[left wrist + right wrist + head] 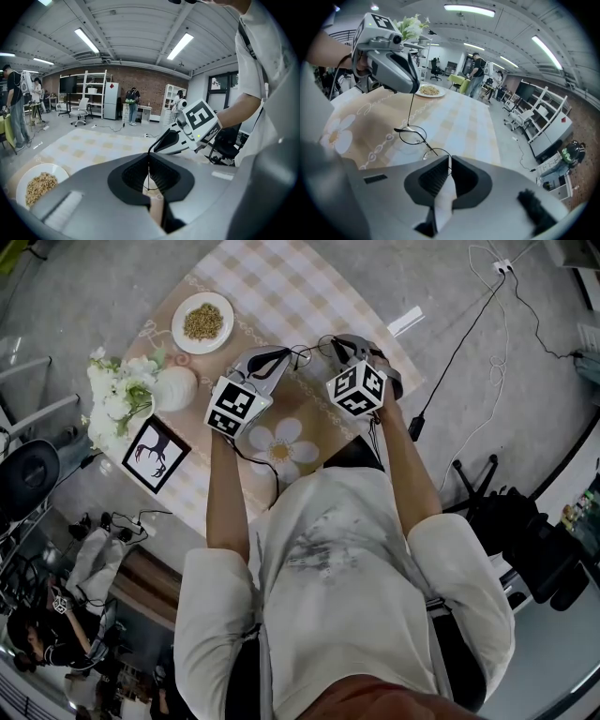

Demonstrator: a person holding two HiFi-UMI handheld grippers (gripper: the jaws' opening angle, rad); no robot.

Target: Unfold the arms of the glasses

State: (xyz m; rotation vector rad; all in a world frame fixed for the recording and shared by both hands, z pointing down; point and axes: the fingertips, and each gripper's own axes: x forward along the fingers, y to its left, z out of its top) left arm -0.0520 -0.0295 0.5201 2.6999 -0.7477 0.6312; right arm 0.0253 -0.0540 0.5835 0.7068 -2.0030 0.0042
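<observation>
In the head view the glasses [302, 354] are too thin for me to trace. My right gripper [449, 158] hides their near lens rim, and my left gripper [149, 159] covers the lower edge of the plate [47, 166].

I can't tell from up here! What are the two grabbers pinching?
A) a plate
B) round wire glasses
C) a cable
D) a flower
B: the left gripper and the right gripper are each shut on a thin arm of the round wire glasses.
</observation>
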